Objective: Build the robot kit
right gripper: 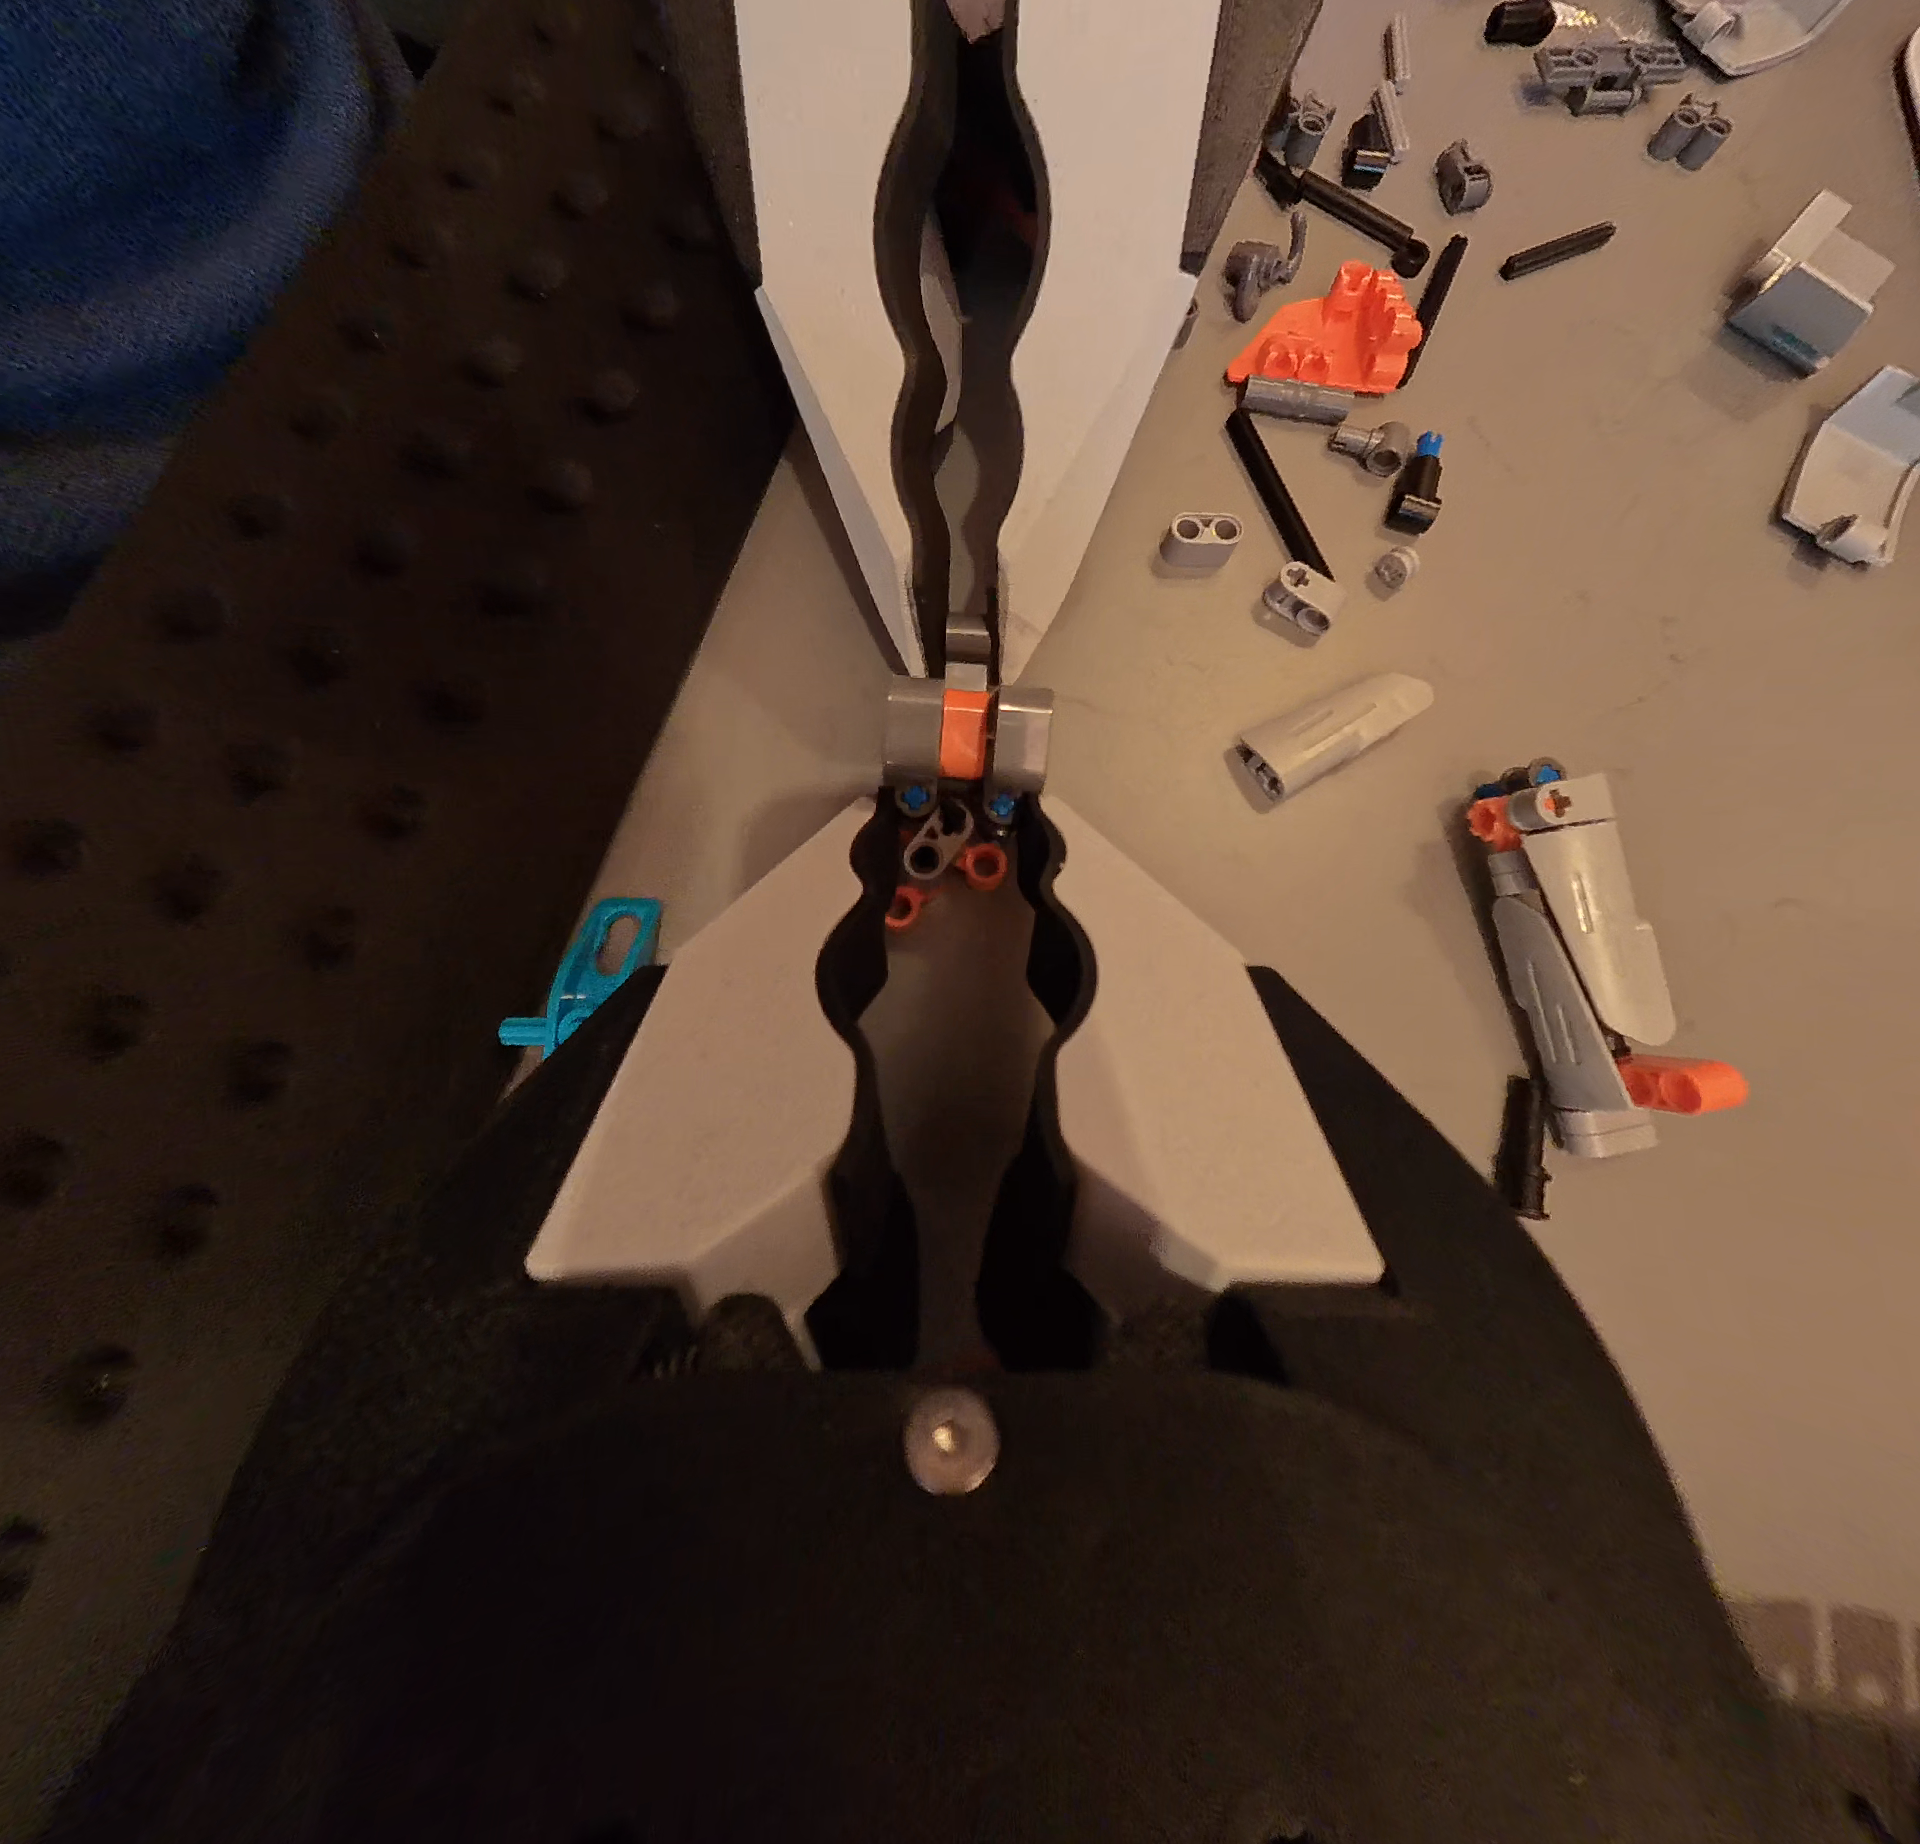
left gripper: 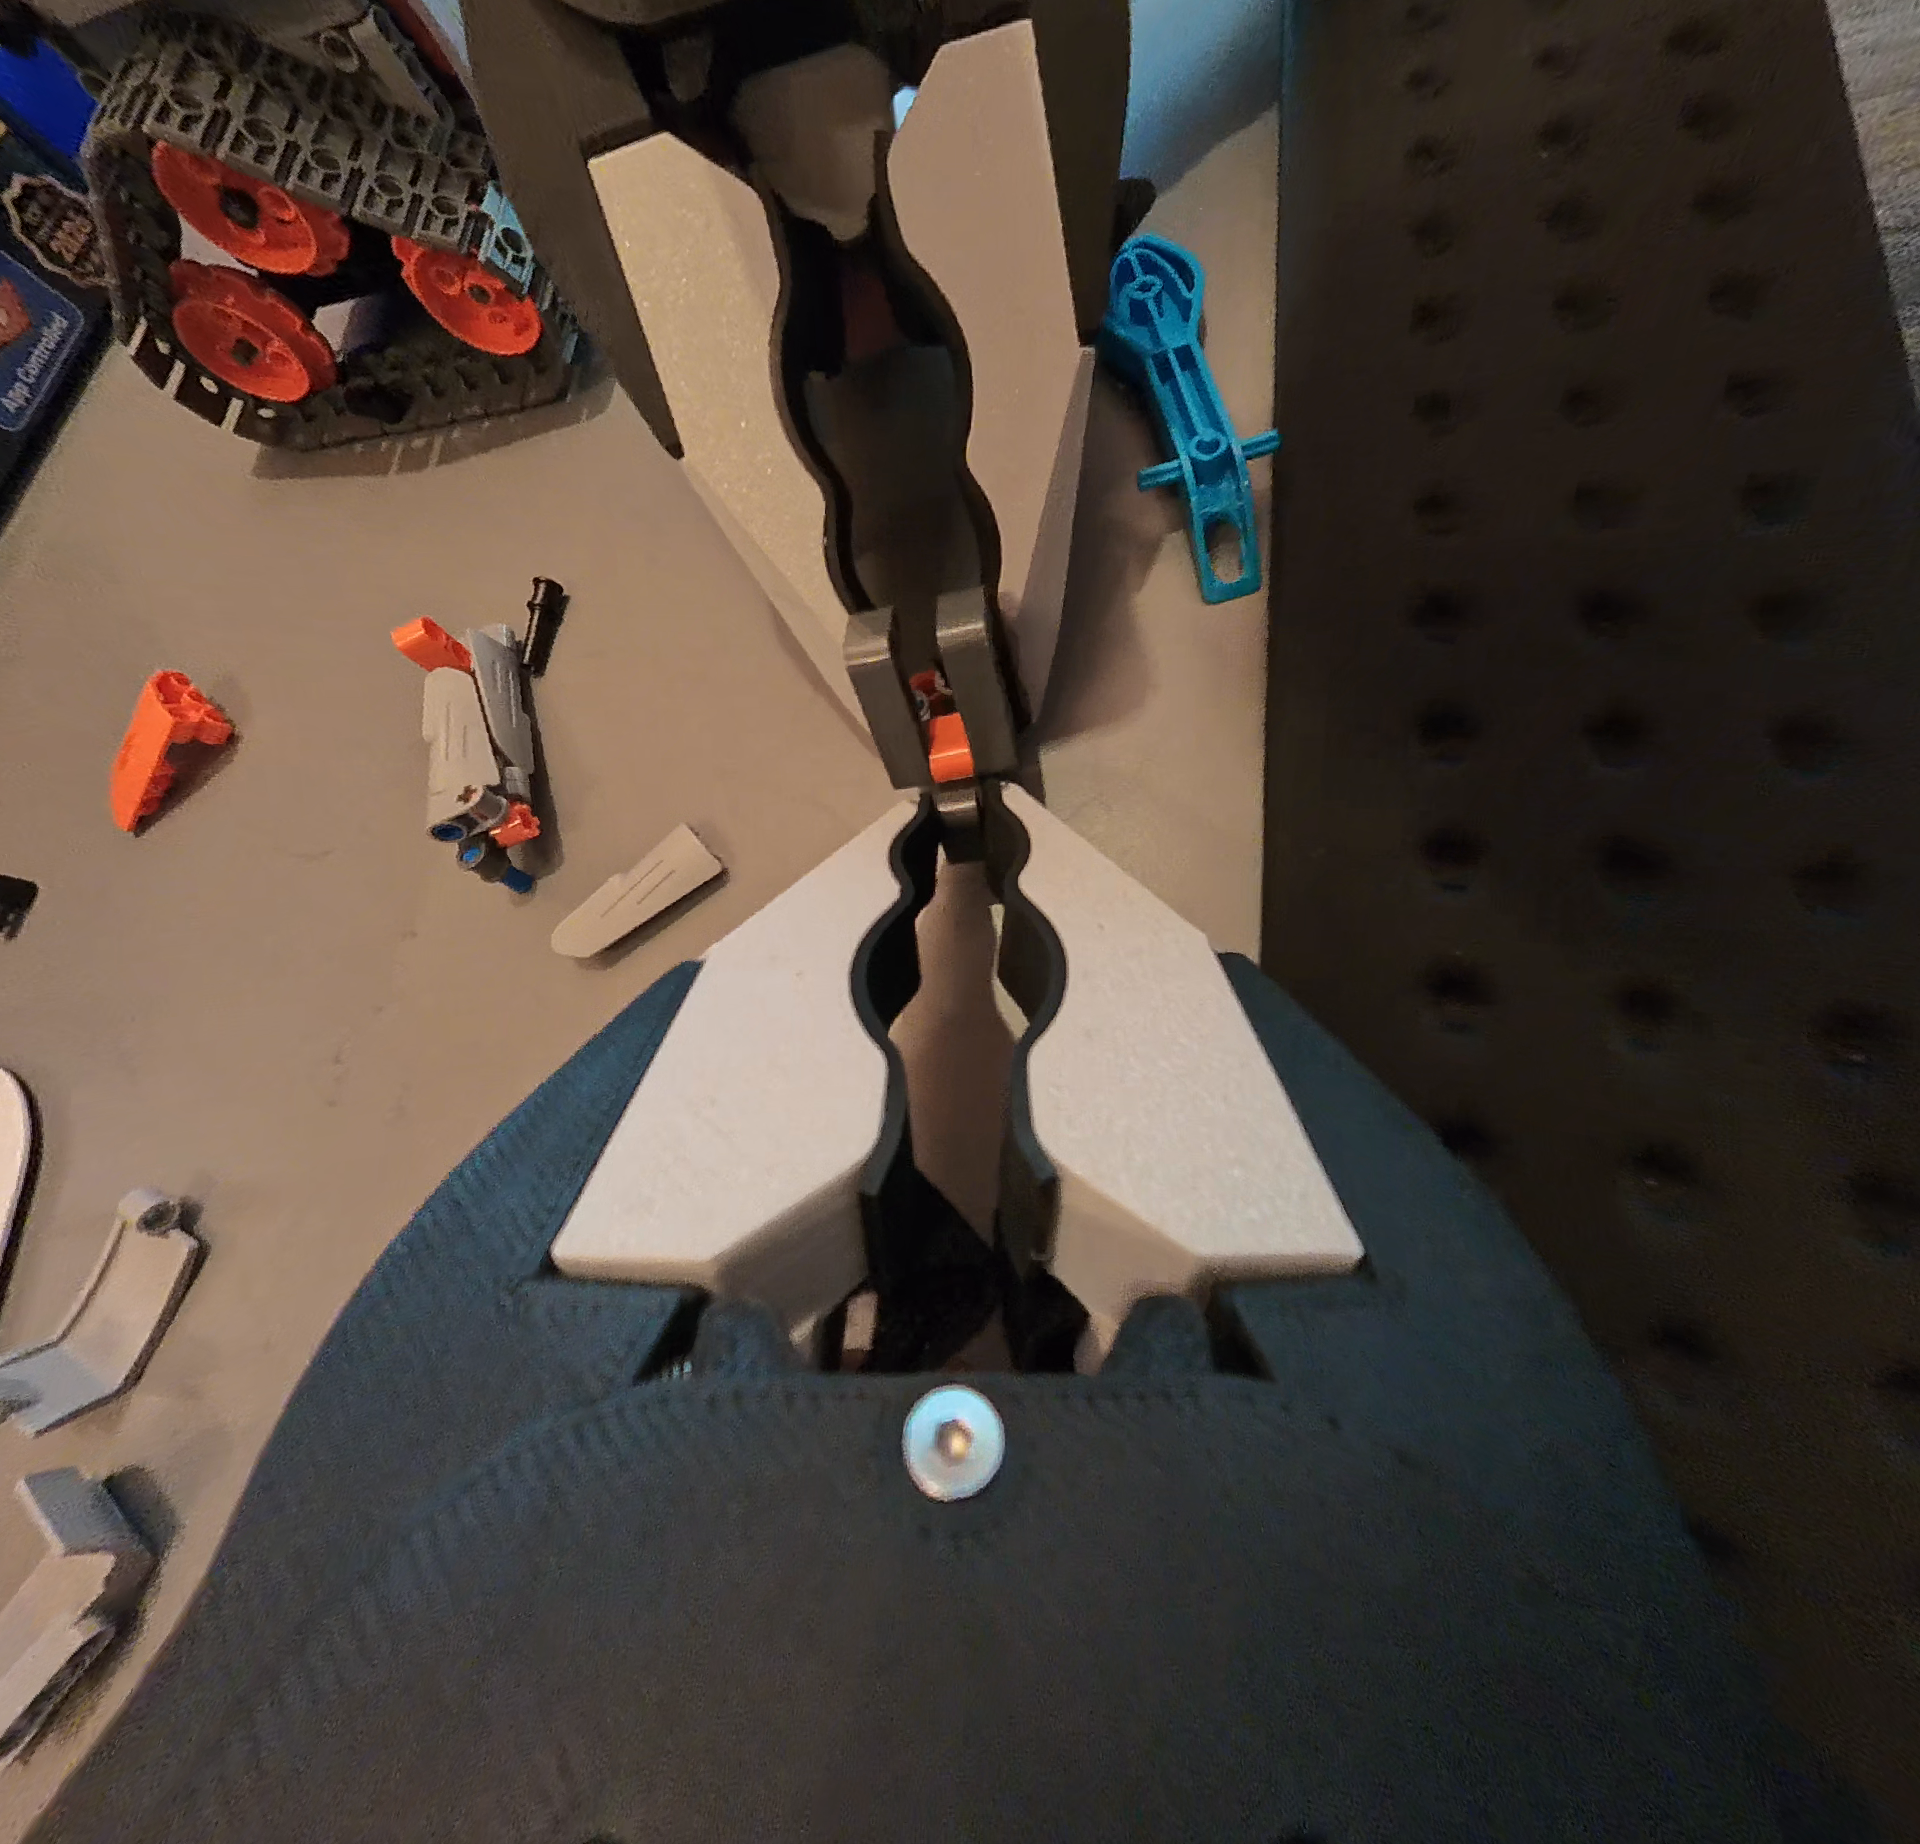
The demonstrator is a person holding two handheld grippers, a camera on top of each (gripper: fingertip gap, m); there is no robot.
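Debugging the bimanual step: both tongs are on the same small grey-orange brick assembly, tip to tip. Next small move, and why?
Probably a short squeeze straight toward each other, no twisting. The left tongs and right tongs both look shut on the grey-orange assembly, meeting nose to nose above the grey table. A thin seam beside the orange piece suggests the parts are not fully seated.

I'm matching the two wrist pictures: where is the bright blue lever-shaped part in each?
Left wrist view: blue lever-shaped part upper right, beside the dark dotted mat's edge.
Right wrist view: blue lever-shaped part left of centre, partly hidden behind the claw body.
Shared landmark: grey-and-orange assembly lying on the table.
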